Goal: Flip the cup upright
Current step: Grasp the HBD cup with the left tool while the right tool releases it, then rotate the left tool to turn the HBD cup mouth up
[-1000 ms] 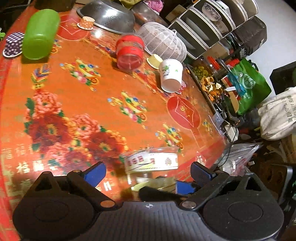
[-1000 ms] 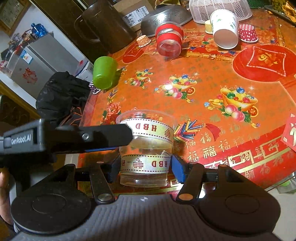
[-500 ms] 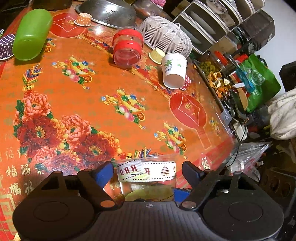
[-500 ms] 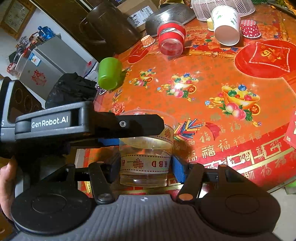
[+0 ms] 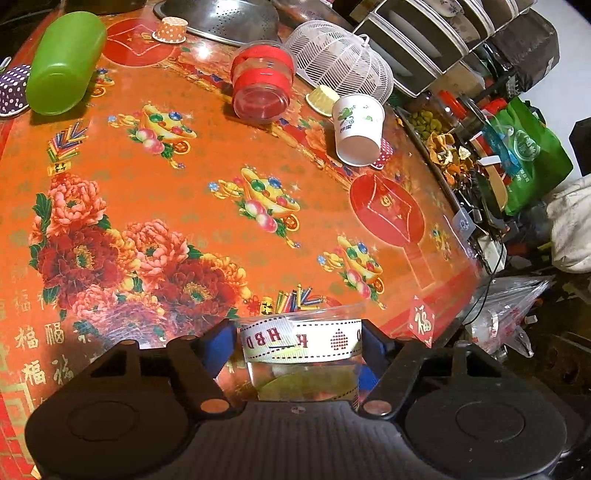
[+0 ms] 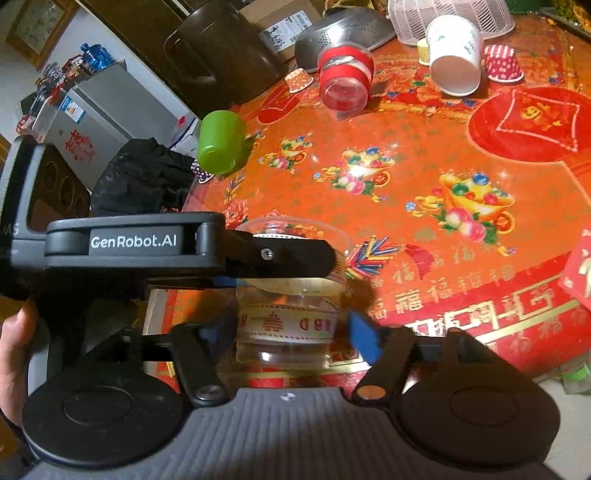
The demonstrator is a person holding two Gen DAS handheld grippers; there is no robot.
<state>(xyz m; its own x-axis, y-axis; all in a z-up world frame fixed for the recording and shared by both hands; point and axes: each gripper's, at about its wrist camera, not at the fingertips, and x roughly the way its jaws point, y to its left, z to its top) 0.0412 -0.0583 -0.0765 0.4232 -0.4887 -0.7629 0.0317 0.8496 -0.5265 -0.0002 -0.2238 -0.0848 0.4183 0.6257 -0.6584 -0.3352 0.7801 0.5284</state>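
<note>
A clear plastic cup with white "HBD" ribbon bands stands upright, mouth up, near the front edge of the table. My left gripper is shut on its upper part. In the right wrist view the cup sits between the blue pads of my right gripper; the right pad stands slightly off the cup wall, so the jaws look open. The left gripper's body crosses above the cup from the left.
On the red floral table lie a green cup, a red-banded clear cup and a white paper cup, all on their sides. A white basket and metal colander stand at the back. The table edge is at the right.
My left gripper has closed in on the cup's upper part. My right gripper's pads have spread apart and let go of the cup's lower part.
</note>
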